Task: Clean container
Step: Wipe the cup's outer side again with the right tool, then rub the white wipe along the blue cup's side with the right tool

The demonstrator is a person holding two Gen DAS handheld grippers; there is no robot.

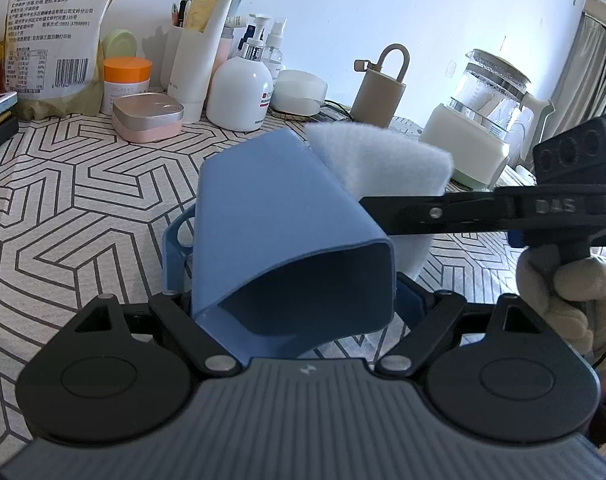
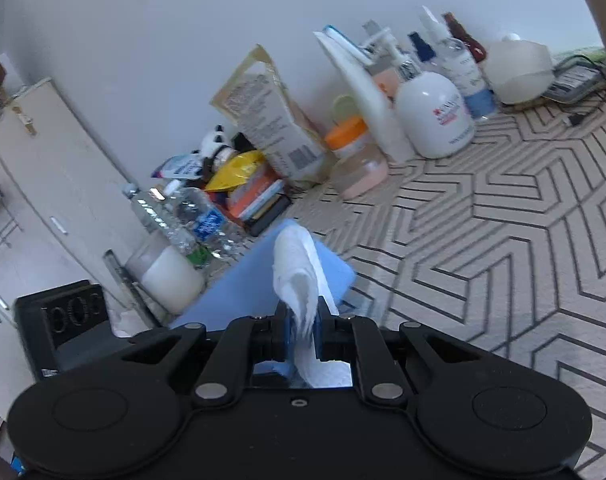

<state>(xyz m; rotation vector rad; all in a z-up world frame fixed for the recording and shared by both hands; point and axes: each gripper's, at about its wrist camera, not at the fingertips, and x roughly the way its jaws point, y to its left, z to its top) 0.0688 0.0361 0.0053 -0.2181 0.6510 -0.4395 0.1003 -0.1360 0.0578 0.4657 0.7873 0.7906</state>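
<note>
A blue rectangular container (image 1: 279, 208) lies tilted between the blue fingers (image 1: 173, 248) of my left gripper (image 1: 291, 252), its open mouth turned toward the camera. The left gripper is shut on it, and the right finger is mostly hidden behind the container. A white fluffy cloth (image 1: 383, 160) rests against the container's upper right side. My right gripper (image 2: 303, 322) is shut on this cloth (image 2: 299, 272), which drapes over the blue container (image 2: 243, 292). In the left wrist view the right gripper (image 1: 387, 212) reaches in from the right, carried by a gloved hand (image 1: 563, 292).
The table wears a cloth with a geometric line pattern (image 1: 63, 200). Along the wall stand a white pump bottle (image 1: 239, 92), an orange-lidded jar (image 1: 127, 76), a pink tin (image 1: 147, 118), a large food bag (image 1: 59, 36), a beige bottle (image 1: 379, 92) and a glass kettle (image 1: 487, 96). Plastic water bottles (image 2: 175, 220) lie at the left.
</note>
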